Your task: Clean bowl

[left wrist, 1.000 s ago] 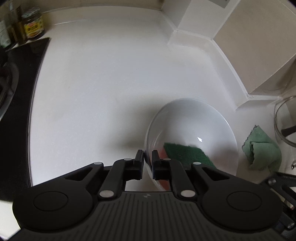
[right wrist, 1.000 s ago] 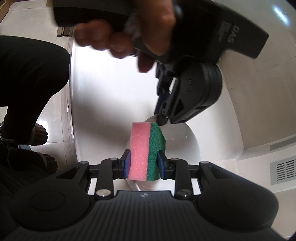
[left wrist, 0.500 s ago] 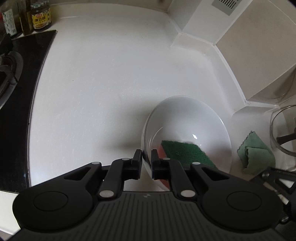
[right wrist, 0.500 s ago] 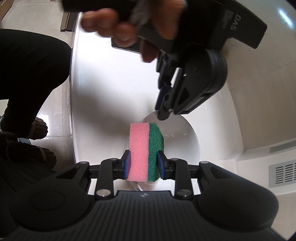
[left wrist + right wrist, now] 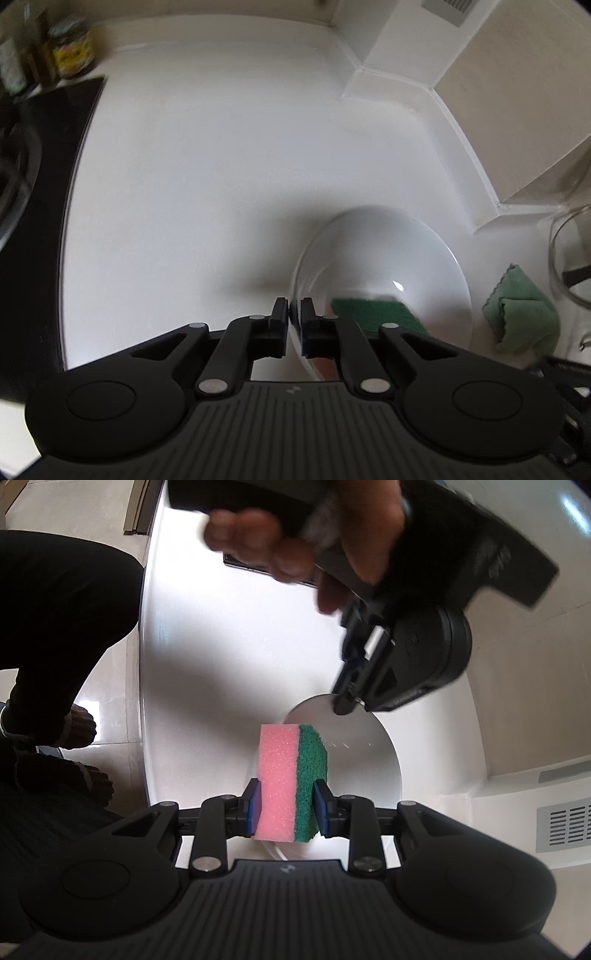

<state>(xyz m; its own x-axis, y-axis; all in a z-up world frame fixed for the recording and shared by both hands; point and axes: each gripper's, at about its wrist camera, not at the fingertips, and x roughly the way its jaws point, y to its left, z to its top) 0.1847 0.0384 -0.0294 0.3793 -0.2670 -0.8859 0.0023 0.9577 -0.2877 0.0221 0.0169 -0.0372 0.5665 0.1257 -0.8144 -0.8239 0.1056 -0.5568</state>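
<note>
A white bowl (image 5: pixel 388 258) stands on the white counter, tipped slightly. My left gripper (image 5: pixel 294 314) has the bowl's near-left rim between its pads, and its jaws are closing on that rim. In the right wrist view the same left gripper (image 5: pixel 343 701) bites the far rim of the bowl (image 5: pixel 362 760), held by a person's hand (image 5: pixel 295 535). My right gripper (image 5: pixel 284 805) is shut on a pink and green sponge (image 5: pixel 291 775), held upright over the bowl's near side. From the left wrist the sponge's green face (image 5: pixel 369 312) shows inside the bowl.
A folded green cloth (image 5: pixel 521 306) lies right of the bowl, beside a glass jug (image 5: pixel 569 258). A black stove (image 5: pixel 22 184) borders the counter on the left, with jars (image 5: pixel 72 48) behind it. Walls close the back and right. The person's dark-clothed leg (image 5: pixel 55 627) is beside the counter edge.
The left gripper has shifted a little across the counter while staying on the bowl's rim. The right gripper and its sponge have kept their place.
</note>
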